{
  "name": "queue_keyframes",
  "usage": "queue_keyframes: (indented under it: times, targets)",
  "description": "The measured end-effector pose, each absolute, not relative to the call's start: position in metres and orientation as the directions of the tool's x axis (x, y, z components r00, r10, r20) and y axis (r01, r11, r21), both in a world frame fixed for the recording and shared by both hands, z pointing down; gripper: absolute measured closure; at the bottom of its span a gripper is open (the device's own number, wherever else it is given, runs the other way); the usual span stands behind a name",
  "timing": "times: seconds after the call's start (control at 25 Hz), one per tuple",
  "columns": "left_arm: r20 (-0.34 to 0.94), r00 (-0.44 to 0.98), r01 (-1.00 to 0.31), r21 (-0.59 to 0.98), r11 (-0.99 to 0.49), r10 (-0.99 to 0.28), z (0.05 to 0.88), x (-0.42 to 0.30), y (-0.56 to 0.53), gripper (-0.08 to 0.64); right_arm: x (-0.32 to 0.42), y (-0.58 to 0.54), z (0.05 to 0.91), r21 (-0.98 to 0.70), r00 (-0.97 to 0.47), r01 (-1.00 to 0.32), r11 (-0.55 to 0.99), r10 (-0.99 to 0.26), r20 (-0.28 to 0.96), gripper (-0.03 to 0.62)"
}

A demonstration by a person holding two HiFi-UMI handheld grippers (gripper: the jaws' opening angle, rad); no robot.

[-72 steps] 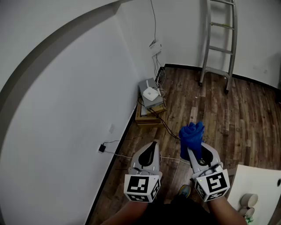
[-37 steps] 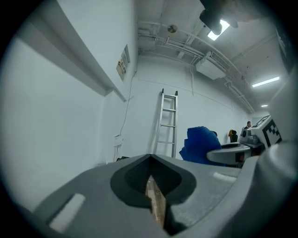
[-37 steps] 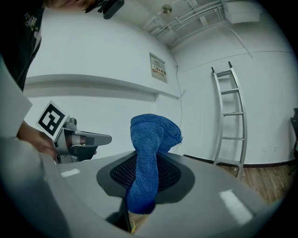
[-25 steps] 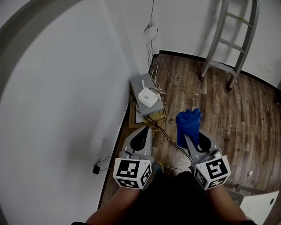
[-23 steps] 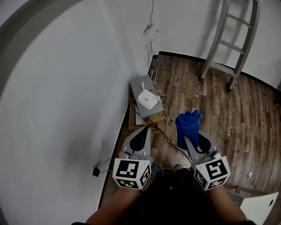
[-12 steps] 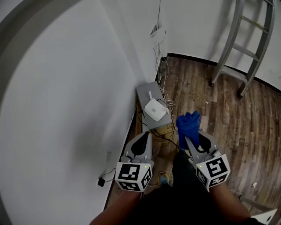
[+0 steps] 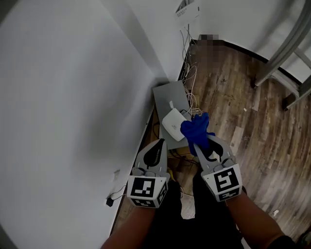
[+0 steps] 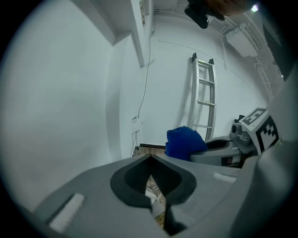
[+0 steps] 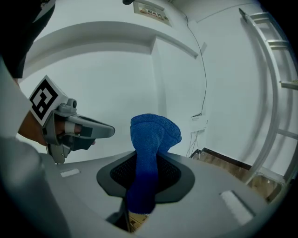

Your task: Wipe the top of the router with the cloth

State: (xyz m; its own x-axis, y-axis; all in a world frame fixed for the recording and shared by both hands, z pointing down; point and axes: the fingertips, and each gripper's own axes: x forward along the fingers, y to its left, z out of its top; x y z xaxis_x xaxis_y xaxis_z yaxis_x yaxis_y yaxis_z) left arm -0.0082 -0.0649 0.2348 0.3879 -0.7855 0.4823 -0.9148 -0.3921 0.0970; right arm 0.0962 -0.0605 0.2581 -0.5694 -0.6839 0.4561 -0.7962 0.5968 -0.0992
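The white router (image 7: 172, 123) lies on a grey box (image 7: 167, 97) against the wall in the head view. My right gripper (image 7: 203, 144) is shut on a bunched blue cloth (image 7: 193, 131), which hangs just right of the router and overlaps its right edge. The blue cloth (image 9: 150, 144) stands up between the right jaws in the right gripper view. My left gripper (image 7: 156, 148) is shut with nothing in it, just below the grey box. In the left gripper view the blue cloth (image 8: 183, 142) and the right gripper (image 8: 219, 151) show to the right.
Several cables (image 7: 192, 78) run from a wall box (image 7: 187, 8) down to the grey box. A wooden crate (image 7: 167, 154) sits under it. A ladder's legs (image 7: 285, 46) stand on the wood floor (image 7: 252, 126) at the right. The white wall (image 7: 73, 97) fills the left.
I have come closer to the router. My right gripper has carried the blue cloth up and left until it meets the router's right edge. The left gripper stays shut.
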Motion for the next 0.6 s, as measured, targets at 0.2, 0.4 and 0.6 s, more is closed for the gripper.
queue_keyframes:
  times: [0.2,0.4,0.6]
  targets:
    - [0.528,0.407,-0.91,0.161,-0.383,-0.745,0.341,-0.038,-0.117,0.559,0.042,-0.104,0.36,-0.123,-0.512,-0.832,0.541,-0.663,0.546,0.475]
    - [0.564,0.467,-0.88,0.219,-0.422,-0.682,0.453,-0.057,-0.152,0.559,0.008,-0.125,0.456,-0.101,-0.407,-0.892,0.44,-0.686,0.603,0.475]
    - [0.587,0.468,-0.878,0.225,-0.421,-0.661,0.509,-0.086,-0.174,0.559,-0.017,-0.155,0.522,-0.07,-0.346,-0.92,0.386,-0.714,0.609,0.476]
